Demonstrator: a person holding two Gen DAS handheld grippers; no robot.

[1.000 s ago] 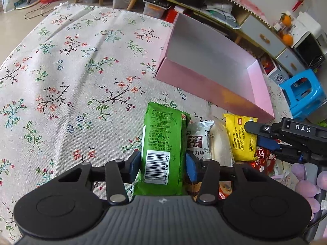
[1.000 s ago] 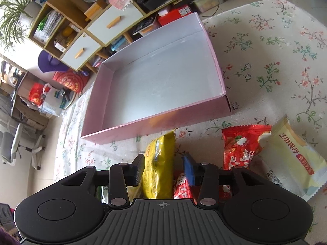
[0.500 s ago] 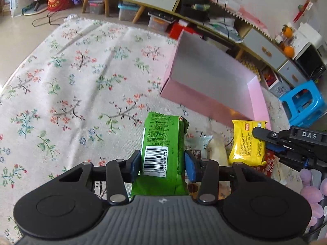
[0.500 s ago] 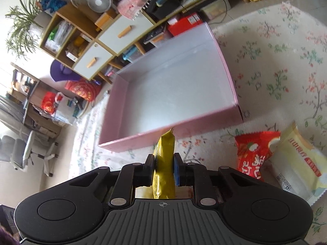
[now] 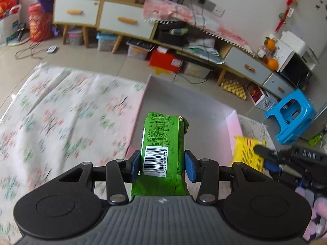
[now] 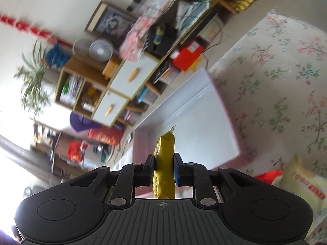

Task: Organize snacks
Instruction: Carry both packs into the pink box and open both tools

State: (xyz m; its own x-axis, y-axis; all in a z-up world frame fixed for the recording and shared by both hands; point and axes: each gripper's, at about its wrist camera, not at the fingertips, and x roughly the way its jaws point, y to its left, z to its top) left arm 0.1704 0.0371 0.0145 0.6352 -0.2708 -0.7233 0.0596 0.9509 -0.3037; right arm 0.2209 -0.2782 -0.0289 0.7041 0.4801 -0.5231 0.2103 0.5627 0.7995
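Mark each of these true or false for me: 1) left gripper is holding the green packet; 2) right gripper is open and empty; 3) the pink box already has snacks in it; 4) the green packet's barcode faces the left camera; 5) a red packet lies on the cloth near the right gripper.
1) True: the left gripper is shut on the green packet.
2) False: the right gripper is shut on the yellow packet.
3) False: what shows of the pink box inside is bare.
4) True: the barcode faces the camera.
5) True: the red packet lies on the floral cloth, beside a pale yellow packet.
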